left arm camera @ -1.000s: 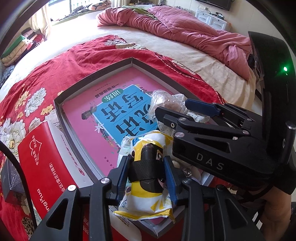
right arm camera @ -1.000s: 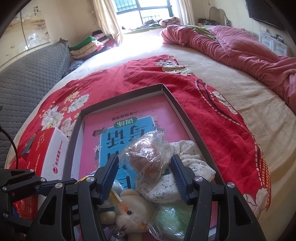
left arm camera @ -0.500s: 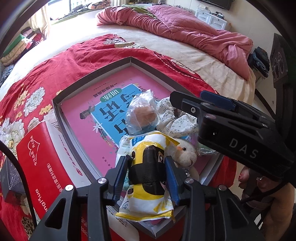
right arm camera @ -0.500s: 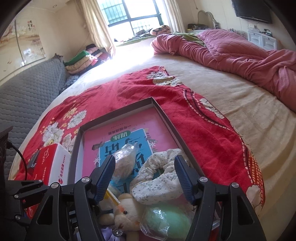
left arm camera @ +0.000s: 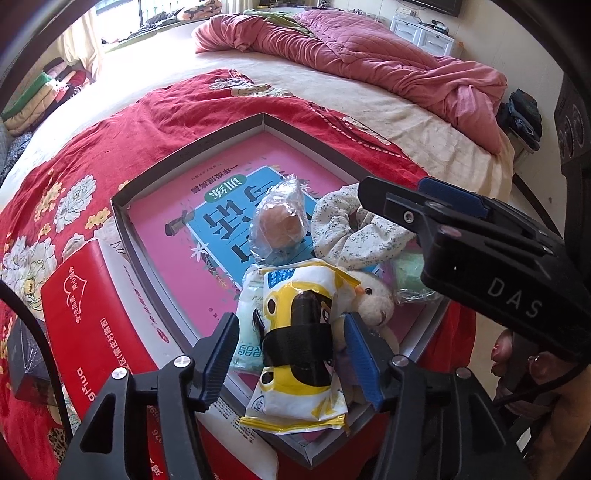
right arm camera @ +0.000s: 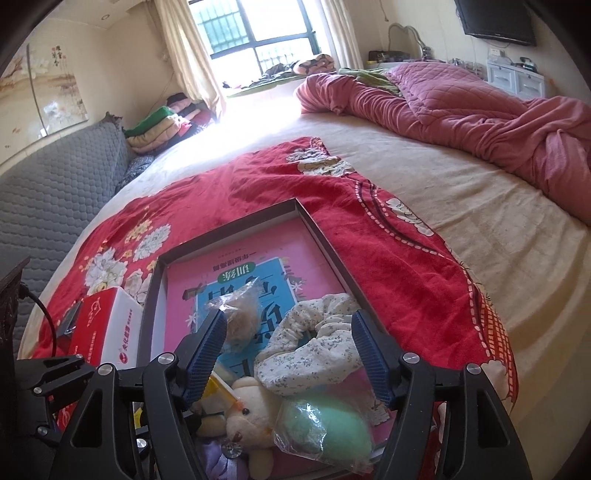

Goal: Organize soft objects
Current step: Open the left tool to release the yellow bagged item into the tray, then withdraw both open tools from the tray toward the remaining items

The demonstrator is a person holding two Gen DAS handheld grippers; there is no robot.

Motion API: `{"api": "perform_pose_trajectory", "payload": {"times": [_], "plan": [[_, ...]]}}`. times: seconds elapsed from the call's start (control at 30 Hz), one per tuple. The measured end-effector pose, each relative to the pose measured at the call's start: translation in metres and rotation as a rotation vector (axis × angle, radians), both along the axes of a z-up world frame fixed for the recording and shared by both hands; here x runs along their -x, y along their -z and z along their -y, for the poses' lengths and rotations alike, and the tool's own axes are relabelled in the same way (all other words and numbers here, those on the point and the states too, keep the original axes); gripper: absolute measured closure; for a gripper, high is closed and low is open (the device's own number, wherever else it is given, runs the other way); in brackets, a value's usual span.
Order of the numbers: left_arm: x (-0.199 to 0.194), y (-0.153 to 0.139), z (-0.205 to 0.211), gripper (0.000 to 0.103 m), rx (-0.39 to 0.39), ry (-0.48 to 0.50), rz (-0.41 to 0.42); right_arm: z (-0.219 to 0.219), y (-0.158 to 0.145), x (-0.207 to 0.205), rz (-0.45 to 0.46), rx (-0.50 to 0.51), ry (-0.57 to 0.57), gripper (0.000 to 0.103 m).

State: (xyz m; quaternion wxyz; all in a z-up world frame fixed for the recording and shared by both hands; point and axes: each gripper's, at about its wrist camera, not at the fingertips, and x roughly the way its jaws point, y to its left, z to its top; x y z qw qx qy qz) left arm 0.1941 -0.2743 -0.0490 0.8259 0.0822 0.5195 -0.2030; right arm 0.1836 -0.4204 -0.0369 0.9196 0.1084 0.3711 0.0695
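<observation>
- A wide bed (right arm camera: 461,206) with a cream sheet fills most of the room.
- A rumpled pink quilt (right arm camera: 461,107) lies along its far side.
- A red flowered blanket (right arm camera: 369,236) is spread across the near part.
- A barred window (right arm camera: 258,33) with pale curtains (right arm camera: 188,55) lets in strong daylight that washes out the sheet beneath it.
- Folded bedding (right arm camera: 162,125) is stacked beside a grey quilted sofa (right arm camera: 55,192).
- A painting (right arm camera: 40,96) hangs on the cream wall.
- A dark screen (right arm camera: 495,18), probably a television, is mounted above a white drawer unit (right arm camera: 513,79).
</observation>
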Motion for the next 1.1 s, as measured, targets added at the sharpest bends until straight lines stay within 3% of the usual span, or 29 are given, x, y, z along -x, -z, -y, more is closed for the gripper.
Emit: {"api": "perform_pose_trajectory", "payload": {"times": [0.43,0.53,1.1], "plan": [[0.005,-0.023,-0.021,0.034,0.03,-0.052,0.045,0.001,-0.01,0.014,0.014,0.03,0.028,0.029],[0.007,-0.033,-0.031,0.028,0.067,-0.079,0.063,0.0,-0.014,0.018,0.024,0.043,0.031,0.028],[0.028,-0.068,-0.06,0.027,0.107,-0.126,0.132,-0.016,-0.042,0.046,0.057,0.094,0.047,0.026]]}}
